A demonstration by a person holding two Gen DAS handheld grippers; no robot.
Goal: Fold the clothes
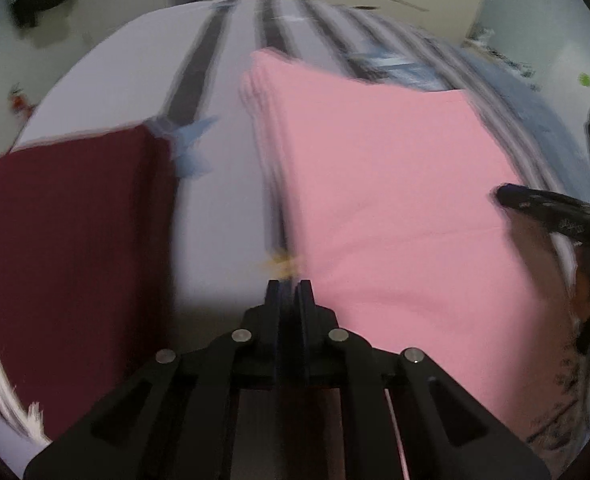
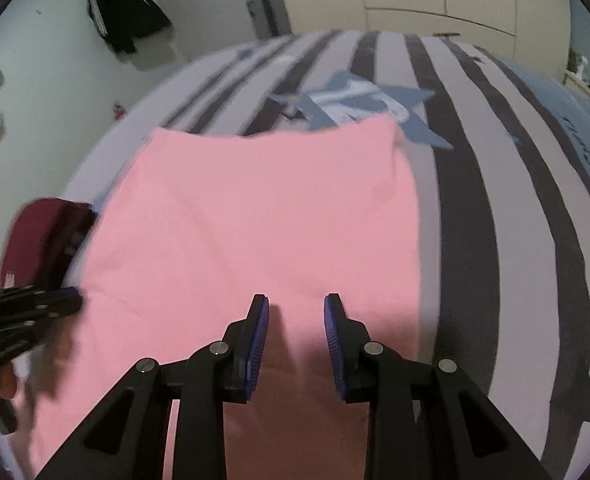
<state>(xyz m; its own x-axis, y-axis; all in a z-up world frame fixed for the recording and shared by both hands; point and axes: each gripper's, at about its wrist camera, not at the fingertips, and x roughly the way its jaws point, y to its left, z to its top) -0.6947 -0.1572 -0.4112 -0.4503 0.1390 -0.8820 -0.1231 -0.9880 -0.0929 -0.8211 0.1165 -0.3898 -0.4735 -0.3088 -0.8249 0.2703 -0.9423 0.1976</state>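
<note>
Nearest the lens, the left hand-held gripper [image 1: 289, 286] has its jaws together on nothing, tips at the near-left edge of the folded pink garment [image 1: 395, 200]. Over that cloth hangs the right hand-held gripper [image 2: 296, 312], jaws apart and empty. A hasty pinch might catch only the top layer and pull the fold open. Beside it on the striped bed [image 2: 495, 200] lies a maroon garment [image 1: 63, 240]; a dark jacket [image 2: 123, 12] hangs on the wall.

Two folded garments [image 1: 395, 208] [image 1: 63, 248] side by side — on bed [image 1: 223, 216]
</note>
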